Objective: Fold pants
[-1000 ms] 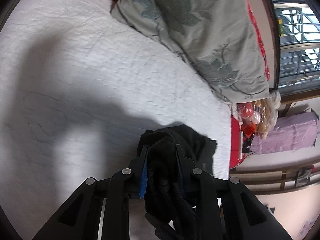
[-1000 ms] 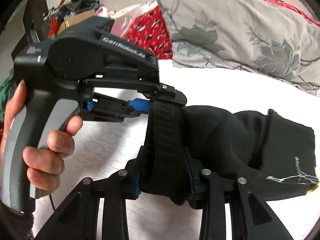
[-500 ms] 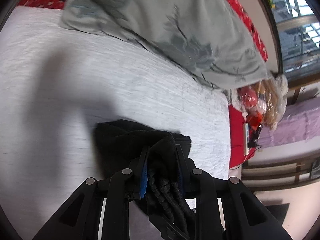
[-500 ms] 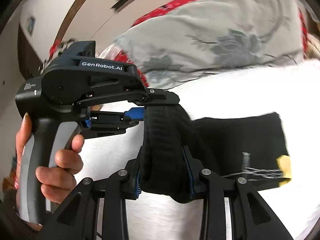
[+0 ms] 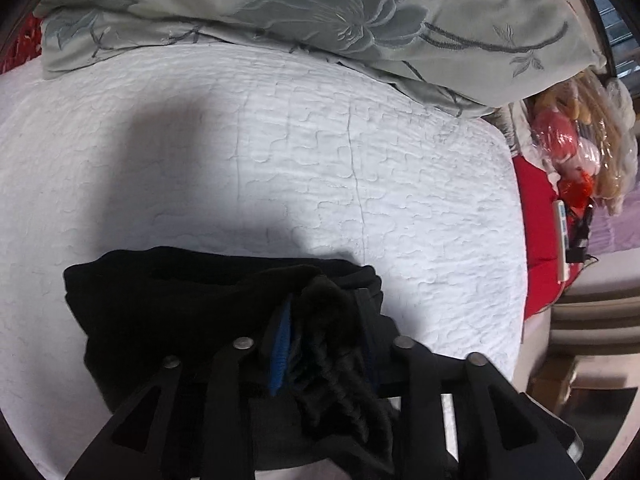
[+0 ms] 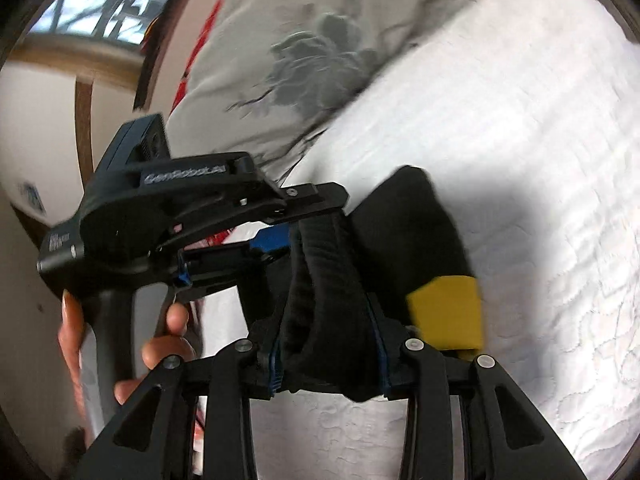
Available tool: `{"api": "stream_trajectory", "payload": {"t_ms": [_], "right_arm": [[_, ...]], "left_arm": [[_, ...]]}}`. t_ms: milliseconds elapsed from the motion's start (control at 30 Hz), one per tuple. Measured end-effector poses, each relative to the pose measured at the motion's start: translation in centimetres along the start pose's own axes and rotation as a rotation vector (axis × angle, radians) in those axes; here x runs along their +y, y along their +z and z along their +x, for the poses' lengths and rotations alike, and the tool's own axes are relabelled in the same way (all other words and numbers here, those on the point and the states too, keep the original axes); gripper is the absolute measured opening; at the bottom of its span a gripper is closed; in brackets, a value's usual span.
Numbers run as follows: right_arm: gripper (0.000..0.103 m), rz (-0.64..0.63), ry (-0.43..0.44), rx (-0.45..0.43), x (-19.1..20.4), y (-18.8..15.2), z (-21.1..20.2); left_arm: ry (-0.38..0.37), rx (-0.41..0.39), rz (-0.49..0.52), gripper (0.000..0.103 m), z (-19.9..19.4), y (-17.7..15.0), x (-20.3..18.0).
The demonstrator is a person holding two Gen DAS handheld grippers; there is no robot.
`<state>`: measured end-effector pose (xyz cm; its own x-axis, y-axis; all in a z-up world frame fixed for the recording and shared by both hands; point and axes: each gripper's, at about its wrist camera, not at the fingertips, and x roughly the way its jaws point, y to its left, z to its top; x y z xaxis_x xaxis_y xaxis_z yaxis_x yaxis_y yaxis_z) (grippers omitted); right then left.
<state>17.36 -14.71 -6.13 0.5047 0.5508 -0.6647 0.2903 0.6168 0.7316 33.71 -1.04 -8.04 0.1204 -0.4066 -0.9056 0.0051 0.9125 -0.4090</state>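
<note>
The black pants point(image 5: 168, 300) are bunched into a folded bundle over the white quilted bed point(image 5: 320, 152). My left gripper point(image 5: 324, 320) is shut on the ribbed waistband end. In the right wrist view the pants point(image 6: 404, 236) hang between both grippers, with a yellow tag point(image 6: 446, 312) at the lower right. My right gripper point(image 6: 328, 340) is shut on the waistband. The left gripper point(image 6: 304, 216) clamps the same band just above it, held by a hand point(image 6: 160, 340).
A grey floral pillow point(image 5: 360, 12) lies along the far side of the bed, also in the right wrist view point(image 6: 304, 60). Plastic-wrapped toys point(image 5: 576, 152) and a red surface point(image 5: 536, 240) sit past the bed's right edge. A window point(image 6: 100, 8) is at upper left.
Both grippers have swung with the pants still clamped. The hanging legs have gathered closer into a compact bundle, and the pillow now fills the top of the left view.
</note>
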Motion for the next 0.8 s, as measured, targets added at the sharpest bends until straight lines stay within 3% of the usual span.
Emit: {"api": "stream_trajectory", "payload": {"t_ms": [67, 200, 267, 367, 467, 533, 667, 800], "right_arm": [[0.044, 0.062, 0.020, -0.011, -1.3, 0.3, -0.3], [0.043, 0.152, 0.019, -0.032, -3.4, 1.1, -1.2], [0.043, 0.177, 0.024, -0.033, -4.2, 1.3, -1.8], [0.045, 0.166, 0.000, -0.042, -4.5, 1.9, -3.0], [0.045, 0.115, 0.008, -0.073, -3.6, 2.9, -4.4], [0.045, 0.064, 0.025, -0.061, -2.5, 3.6, -4.5], [0.048, -0.091, 0.008, 0.010, 1.1, 5.0, -2.3], [0.049, -0.224, -0.100, 0.038, 3.4, 5.3, 0.0]], "left_arm": [[-0.013, 0.002, -0.018, 0.043, 0.1, 0.0, -0.4], [-0.046, -0.008, -0.063, 0.048, -1.5, -0.4, 0.5], [-0.061, -0.035, -0.072, 0.048, -3.3, -0.8, 1.6], [-0.091, -0.129, -0.089, 0.059, -7.2, -1.7, 4.0], [-0.052, -0.225, -0.091, 0.074, -10.2, -3.1, 6.6], [-0.015, -0.265, -0.106, 0.076, -11.0, -4.1, 8.8], [-0.077, -0.209, -0.200, 0.075, -9.4, -5.1, 11.5], [-0.113, -0.199, -0.258, 0.074, -7.0, -4.8, 12.8]]}}
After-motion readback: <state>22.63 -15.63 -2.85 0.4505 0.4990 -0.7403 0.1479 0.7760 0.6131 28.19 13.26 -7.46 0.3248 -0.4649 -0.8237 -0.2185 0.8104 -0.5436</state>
